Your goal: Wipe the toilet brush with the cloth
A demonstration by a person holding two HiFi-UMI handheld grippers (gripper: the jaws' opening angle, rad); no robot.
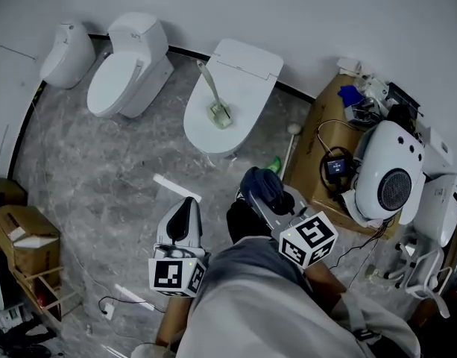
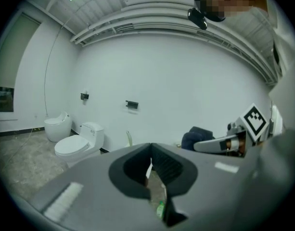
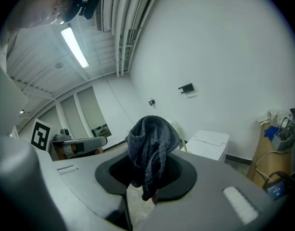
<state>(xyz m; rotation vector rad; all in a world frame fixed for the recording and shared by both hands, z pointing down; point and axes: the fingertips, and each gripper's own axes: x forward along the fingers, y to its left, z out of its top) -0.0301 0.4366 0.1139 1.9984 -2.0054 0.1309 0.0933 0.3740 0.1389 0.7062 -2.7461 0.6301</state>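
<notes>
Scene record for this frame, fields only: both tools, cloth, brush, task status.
left tool: jaws together, nothing held
right tool: shut on cloth
cloth: dark blue, bunched, hanging out of the jaws
toilet brush: lying on closed toilet lid, neither tool on it
cloth to brush: apart, no contact
task status: wiping not yet begun

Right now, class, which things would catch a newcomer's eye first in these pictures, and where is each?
A toilet brush lies on the closed lid of the white toilet at the centre of the head view. The right gripper is shut on a dark blue cloth that bunches above its jaws. The left gripper beside it holds nothing, jaws together.
</notes>
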